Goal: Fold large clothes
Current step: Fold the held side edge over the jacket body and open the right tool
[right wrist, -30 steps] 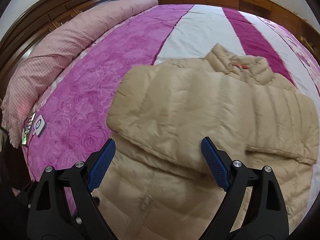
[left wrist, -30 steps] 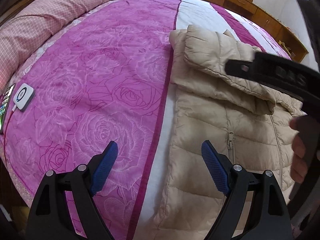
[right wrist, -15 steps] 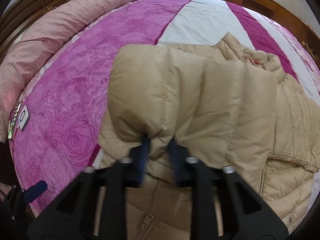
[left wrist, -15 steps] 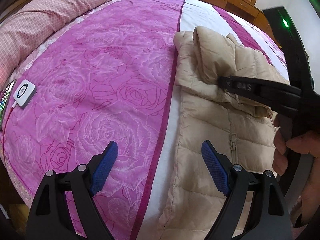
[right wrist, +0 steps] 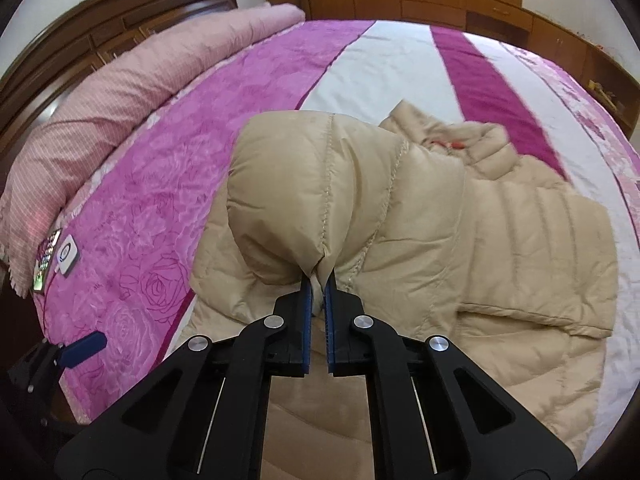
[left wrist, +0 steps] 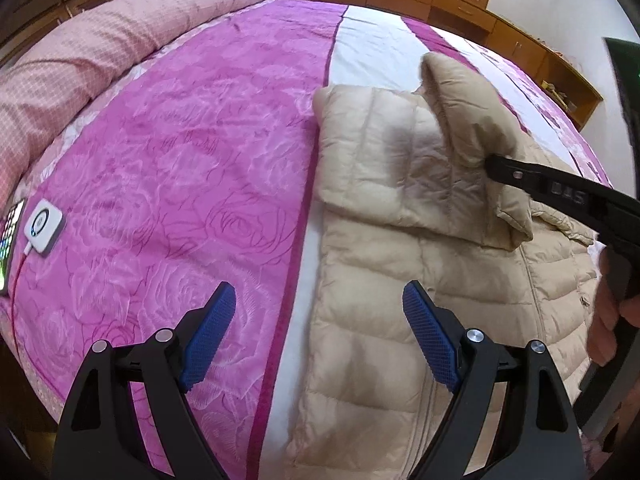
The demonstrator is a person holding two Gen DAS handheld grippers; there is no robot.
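Observation:
A beige quilted puffer jacket [left wrist: 400, 264] lies front up on the bed, its zip toward me and both sleeves folded across the chest. My right gripper [right wrist: 318, 284] is shut on the left sleeve [right wrist: 304, 196] and holds it lifted in a bunched hump above the jacket body [right wrist: 500, 240]. The same gripper shows in the left wrist view [left wrist: 492, 166], pinching the raised sleeve [left wrist: 460, 108]. My left gripper [left wrist: 320, 312] is open and empty, hovering over the jacket's lower left edge and the bedspread.
The bed has a magenta rose-pattern and white striped cover [left wrist: 168, 160]. A pink rolled quilt [left wrist: 80, 64] lies along the headboard side. A phone [left wrist: 10, 236] and white charger pad [left wrist: 42, 226] lie near the left edge. Wooden cabinets [right wrist: 420, 0] line the far wall.
My right gripper has closed on the folded left sleeve and lifted it up off the jacket. My left gripper has stayed open and nearly still.

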